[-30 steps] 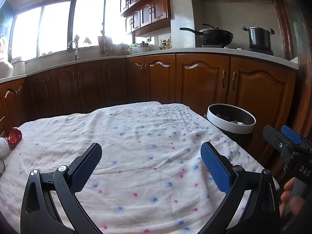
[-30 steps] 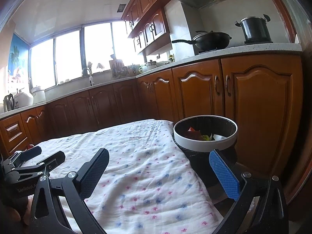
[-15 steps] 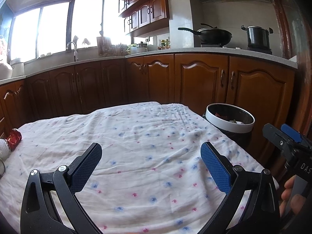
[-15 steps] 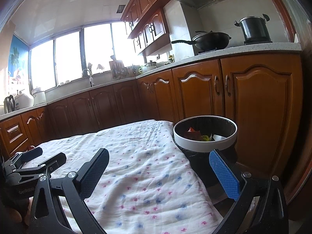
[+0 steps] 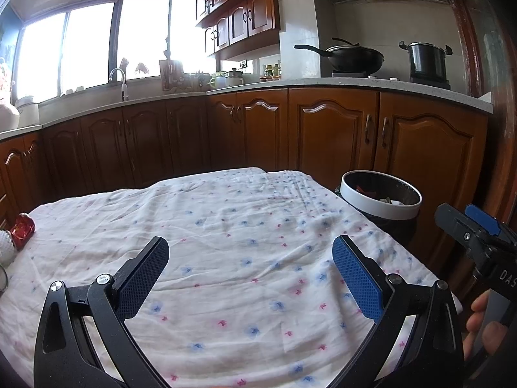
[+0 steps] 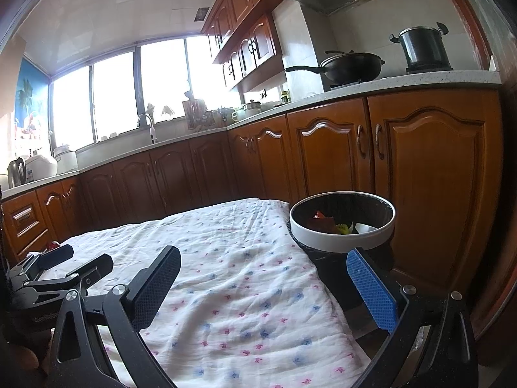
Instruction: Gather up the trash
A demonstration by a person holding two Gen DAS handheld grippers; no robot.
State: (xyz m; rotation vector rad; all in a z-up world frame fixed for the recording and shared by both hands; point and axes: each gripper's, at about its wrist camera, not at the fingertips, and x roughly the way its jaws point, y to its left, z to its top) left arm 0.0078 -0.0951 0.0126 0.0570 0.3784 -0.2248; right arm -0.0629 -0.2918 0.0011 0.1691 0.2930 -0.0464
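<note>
A black trash bin with a white rim (image 5: 381, 205) (image 6: 342, 236) stands beside the table's right edge and holds several scraps. A crumpled red wrapper (image 5: 22, 228) and a white foam net (image 5: 6, 250) lie at the far left edge of the flowered tablecloth (image 5: 242, 245) (image 6: 226, 258). My left gripper (image 5: 250, 273) hovers open over the cloth's middle with nothing between its fingers. My right gripper (image 6: 263, 286) is open and empty too, at the cloth's right edge just short of the bin. Each gripper shows in the other's view.
Brown wooden cabinets (image 5: 323, 129) run behind the table under a light counter with a sink tap (image 5: 121, 80), a wok (image 5: 352, 56) and a pot (image 5: 426, 61). A hand (image 5: 484, 323) holds the right gripper's handle.
The left wrist view has tilted slightly, so the bin and cloth sit a little lower in frame. Both grippers stay open and hardly move.
</note>
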